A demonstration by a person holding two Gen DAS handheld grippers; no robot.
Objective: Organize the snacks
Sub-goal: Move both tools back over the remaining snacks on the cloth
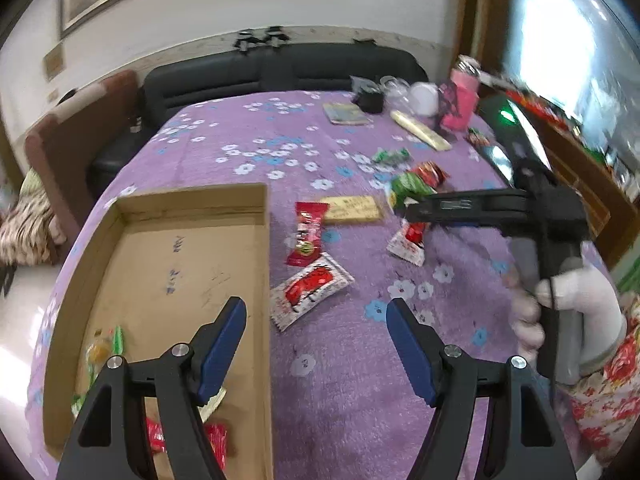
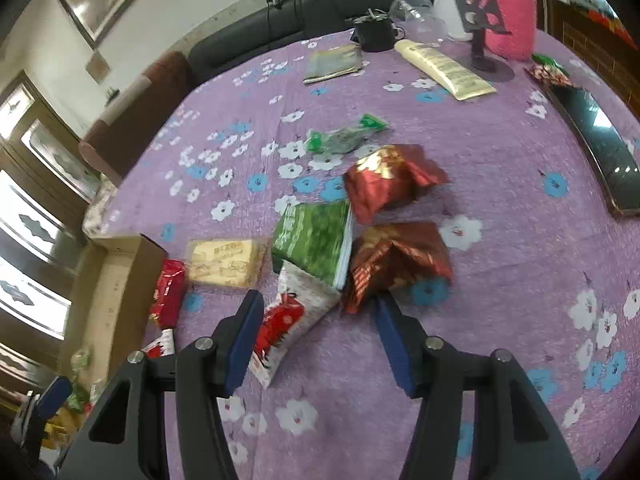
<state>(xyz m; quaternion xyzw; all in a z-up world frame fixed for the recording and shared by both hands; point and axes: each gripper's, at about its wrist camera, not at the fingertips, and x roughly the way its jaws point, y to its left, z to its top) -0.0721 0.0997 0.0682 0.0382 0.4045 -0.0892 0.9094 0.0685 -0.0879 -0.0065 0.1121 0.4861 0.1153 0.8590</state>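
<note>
A shallow cardboard tray (image 1: 100, 248) lies at the left of the purple flowered table and holds a few snack packets (image 1: 100, 348) near its front end. My left gripper (image 1: 316, 320) is open and empty, straddling the tray's right wall. Loose snacks lie on the cloth: a red-and-white packet (image 1: 310, 290), a red candy packet (image 1: 306, 234), a yellow packet (image 1: 352, 209). My right gripper (image 2: 316, 316) is open, low over another red-and-white packet (image 2: 288, 324), with a green packet (image 2: 316, 240) and two dark red foil packets (image 2: 396, 264) just ahead.
At the table's far side stand a pink container (image 2: 508, 20), a cream tube (image 2: 444, 68), a black pouch (image 2: 372, 34), a flat packet (image 2: 334, 64) and a clear cup (image 2: 412, 10). A black slab (image 2: 600, 140) lies at the right edge. A dark sofa (image 1: 276, 68) is behind.
</note>
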